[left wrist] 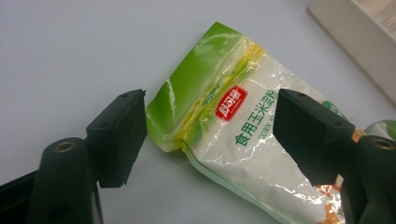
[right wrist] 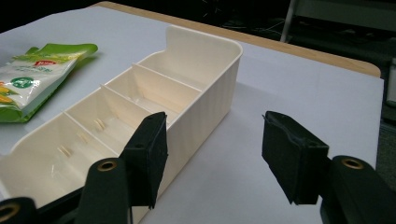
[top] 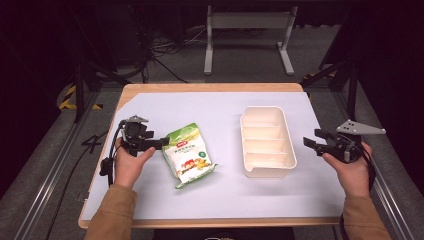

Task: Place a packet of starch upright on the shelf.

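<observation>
Left gripper view: glossy green-and-white pouch (left wrist: 243,135)

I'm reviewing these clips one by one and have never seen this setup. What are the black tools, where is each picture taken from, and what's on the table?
A person sits at a table and holds a hand-operated gripper in each hand; no robot arm is involved. The high view looks down from above the person's side. The other two views come from cameras riding on each tool, looking along its black tongs.

The left gripper is open, its tongs on either side of the top corner of a green and white food pouch that lies flat. Whether the left tong touches the pouch's edge is hard to tell. The right gripper is open too, holding nothing, beside a cream divided tray. The tray's compartments look empty.
</observation>
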Demonstrator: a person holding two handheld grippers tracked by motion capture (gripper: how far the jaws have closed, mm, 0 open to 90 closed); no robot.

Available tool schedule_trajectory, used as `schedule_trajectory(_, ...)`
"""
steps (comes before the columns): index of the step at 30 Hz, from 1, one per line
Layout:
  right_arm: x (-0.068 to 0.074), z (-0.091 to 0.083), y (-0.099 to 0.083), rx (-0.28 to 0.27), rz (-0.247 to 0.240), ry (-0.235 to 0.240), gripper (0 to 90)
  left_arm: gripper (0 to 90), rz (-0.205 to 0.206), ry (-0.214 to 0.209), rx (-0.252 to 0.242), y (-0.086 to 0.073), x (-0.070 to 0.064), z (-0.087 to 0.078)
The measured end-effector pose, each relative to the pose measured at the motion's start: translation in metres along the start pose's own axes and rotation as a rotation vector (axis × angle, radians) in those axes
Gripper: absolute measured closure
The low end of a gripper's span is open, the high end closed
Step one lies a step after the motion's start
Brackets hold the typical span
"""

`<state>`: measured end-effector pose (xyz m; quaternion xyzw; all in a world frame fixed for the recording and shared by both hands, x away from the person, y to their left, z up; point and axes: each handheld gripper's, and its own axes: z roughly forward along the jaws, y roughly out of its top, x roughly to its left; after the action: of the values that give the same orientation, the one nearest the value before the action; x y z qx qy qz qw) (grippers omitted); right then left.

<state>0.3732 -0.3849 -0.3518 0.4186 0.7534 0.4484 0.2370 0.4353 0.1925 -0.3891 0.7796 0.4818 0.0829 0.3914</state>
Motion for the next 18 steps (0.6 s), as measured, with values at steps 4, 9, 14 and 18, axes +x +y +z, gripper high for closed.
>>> schedule_trajectory(4, 0.000, 0.002, -0.001, 0.007, 0.005, 0.003, 40.4, 27.1, -0.009, -0.003, 0.019, -0.002, 0.000, 0.006)
schedule_trajectory(9, -0.001, 0.004, -0.003, 0.017, 0.008, 0.003, 40.2, 27.1, -0.012, -0.010, 0.056, -0.005, 0.001, 0.019)
schedule_trajectory(14, -0.002, 0.005, -0.004, 0.019, 0.012, 0.005, 39.9, 27.1, -0.021, -0.014, 0.093, -0.009, 0.001, 0.030)
schedule_trajectory(18, -0.002, 0.007, -0.005, 0.027, 0.015, 0.008, 39.8, 26.7, -0.022, -0.013, 0.124, -0.011, 0.003, 0.037)
